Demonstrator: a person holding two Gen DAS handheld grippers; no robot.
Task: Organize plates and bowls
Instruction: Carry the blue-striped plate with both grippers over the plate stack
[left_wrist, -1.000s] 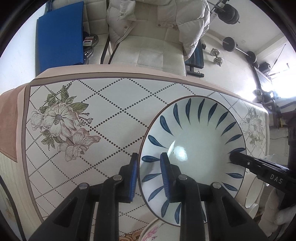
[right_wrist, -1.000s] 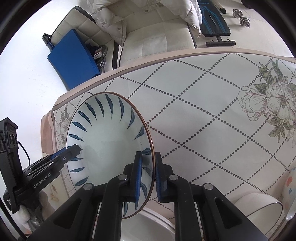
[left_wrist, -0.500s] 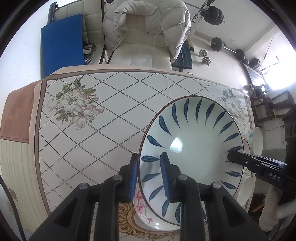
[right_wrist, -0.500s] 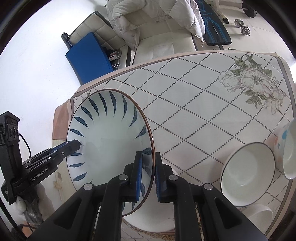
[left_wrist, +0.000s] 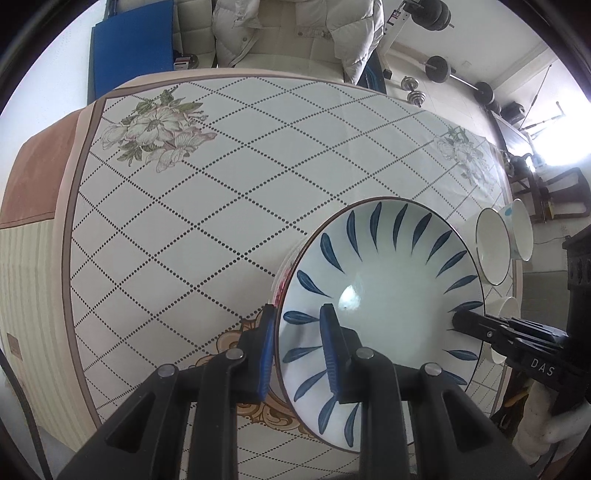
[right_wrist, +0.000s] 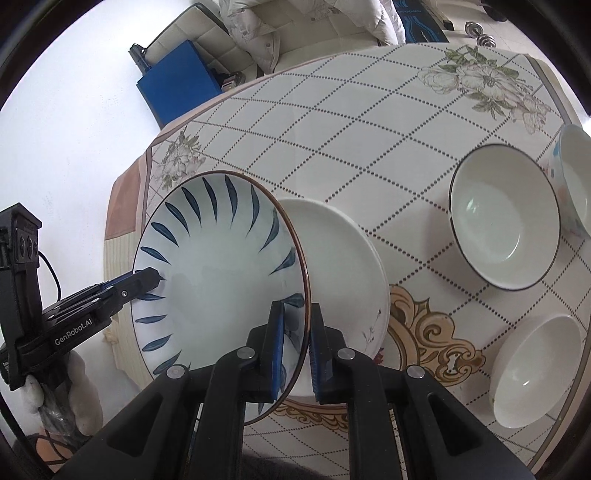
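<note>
1. Left wrist view: left gripper (left_wrist: 297, 347) is clamped on the near-left rim of the blue-leaf plate (left_wrist: 391, 291), one blue pad inside the dish, one outside.
2. Same view: right gripper (left_wrist: 456, 321) comes in from the right edge and bites the opposite rim, so the plate is carried two-handed.
3. Right wrist view: right gripper (right_wrist: 297, 343) is pinched on the plate's thin brown-lined rim, pads on both faces of the blue-leaf plate (right_wrist: 218, 266).
4. Plate is tilted, held above the table (right_wrist: 332, 122), overlapping a white plate (right_wrist: 340, 258) that lies flat on the cloth; whether they touch, can't tell.
5. Black-rimmed bowl (right_wrist: 504, 218) sits to the right of the white plate, well apart.
6. Plain white bowl (right_wrist: 535, 369) sits nearer the table edge; a patterned bowl (right_wrist: 576, 177) is just beside the black-rimmed one.
</note>
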